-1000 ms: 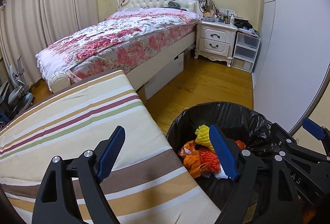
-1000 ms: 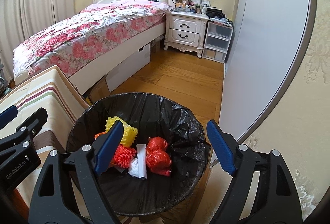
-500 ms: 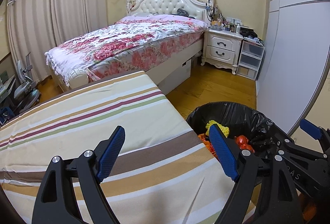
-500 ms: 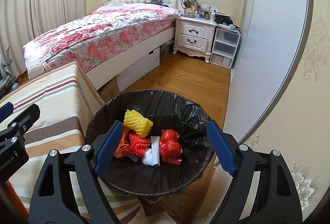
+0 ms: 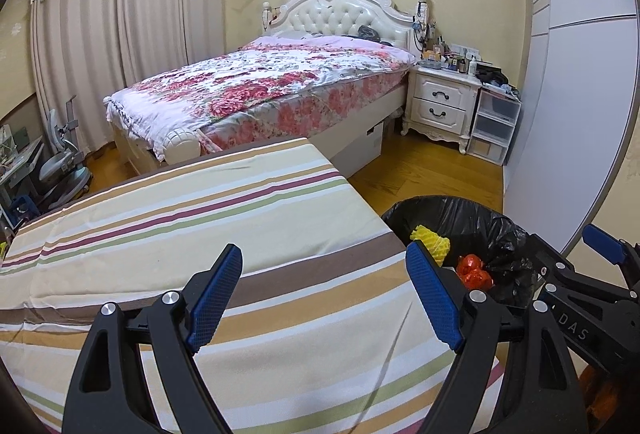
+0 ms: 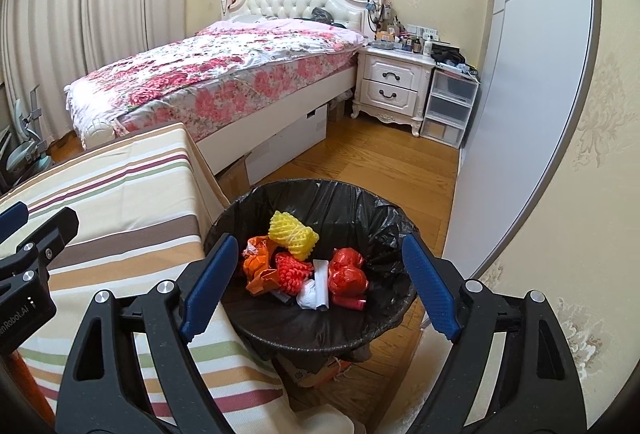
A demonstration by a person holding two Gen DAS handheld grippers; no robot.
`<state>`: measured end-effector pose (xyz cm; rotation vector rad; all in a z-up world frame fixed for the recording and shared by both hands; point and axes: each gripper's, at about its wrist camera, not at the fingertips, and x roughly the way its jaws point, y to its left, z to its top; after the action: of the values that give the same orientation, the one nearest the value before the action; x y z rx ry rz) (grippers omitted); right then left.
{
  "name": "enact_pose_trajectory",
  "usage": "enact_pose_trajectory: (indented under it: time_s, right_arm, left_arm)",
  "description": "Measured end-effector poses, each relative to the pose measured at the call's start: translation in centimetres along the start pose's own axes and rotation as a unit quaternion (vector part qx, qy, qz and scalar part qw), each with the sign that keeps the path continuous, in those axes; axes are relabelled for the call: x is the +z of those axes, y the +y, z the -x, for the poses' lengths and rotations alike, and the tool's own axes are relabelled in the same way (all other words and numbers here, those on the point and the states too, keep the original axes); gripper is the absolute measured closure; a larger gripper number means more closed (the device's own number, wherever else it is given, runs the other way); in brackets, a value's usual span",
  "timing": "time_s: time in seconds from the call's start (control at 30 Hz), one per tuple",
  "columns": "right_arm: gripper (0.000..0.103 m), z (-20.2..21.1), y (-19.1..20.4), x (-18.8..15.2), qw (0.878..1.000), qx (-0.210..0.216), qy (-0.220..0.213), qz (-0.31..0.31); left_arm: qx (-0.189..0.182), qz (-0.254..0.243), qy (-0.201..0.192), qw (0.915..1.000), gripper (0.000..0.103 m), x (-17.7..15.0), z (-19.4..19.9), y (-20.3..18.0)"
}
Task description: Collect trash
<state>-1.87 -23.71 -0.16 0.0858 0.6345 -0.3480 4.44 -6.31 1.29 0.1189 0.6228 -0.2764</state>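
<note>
A round bin with a black liner (image 6: 352, 202) stands on the wood floor beside the striped table (image 6: 120, 186). Inside lie a yellow foam net (image 6: 294, 234), an orange wrapper (image 6: 256, 266), a red foam net (image 6: 292, 270), white paper (image 6: 316, 286) and red crumpled wrappers (image 6: 348, 274). My right gripper (image 6: 320, 286) hangs open above the bin's near side, holding nothing. My left gripper (image 5: 326, 294) is open over the striped tablecloth (image 5: 200, 226), empty. In the left wrist view the bin (image 5: 460, 210) sits at the right, with the yellow net (image 5: 430, 238) and red wrappers (image 5: 474, 270) showing.
A bed with a floral cover (image 5: 260, 86) stands behind the table. A white nightstand (image 5: 440, 102) and clear drawers (image 5: 494, 126) line the far wall. A grey wardrobe door (image 6: 520, 94) runs along the right. A chair (image 5: 60, 162) stands far left.
Both grippers have drawn back and up from the bin. The bin has slid right and lower in the left view, and more of the table shows. Jaws stayed wide.
</note>
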Motion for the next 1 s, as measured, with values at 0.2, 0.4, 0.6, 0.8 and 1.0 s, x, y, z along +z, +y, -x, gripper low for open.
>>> enact_pose_trajectory:
  time_s: [0.2, 0.4, 0.6, 0.8, 1.0]
  right_arm:
    - [0.02, 1.4, 0.6, -0.1, 1.0, 0.006, -0.009, 0.008]
    - [0.016, 3.2, 1.3, -0.3, 0.999, 0.009, -0.024, 0.019]
    - [0.016, 4.8, 1.9, -0.4, 0.999, 0.016, -0.037, 0.029]
    - [0.015, 5.7, 2.4, -0.4, 0.998, 0.02, -0.043, 0.034]
    - [0.015, 5.7, 2.5, -0.4, 0.998, 0.02, -0.044, 0.033]
  left_arm:
    - [0.01, 0.005, -0.008, 0.9999, 0.021, -0.6, 1.7, 0.8]
    - [0.019, 0.014, -0.021, 0.9995, 0.02, -0.9, 3.5, 1.7]
    - [0.023, 0.023, -0.031, 0.999, 0.019, -1.1, 5.1, 2.3]
    - [0.025, 0.024, -0.033, 0.9988, 0.019, -1.3, 5.4, 2.5]
    - [0.026, 0.026, -0.034, 0.9987, 0.019, -1.2, 5.4, 2.8]
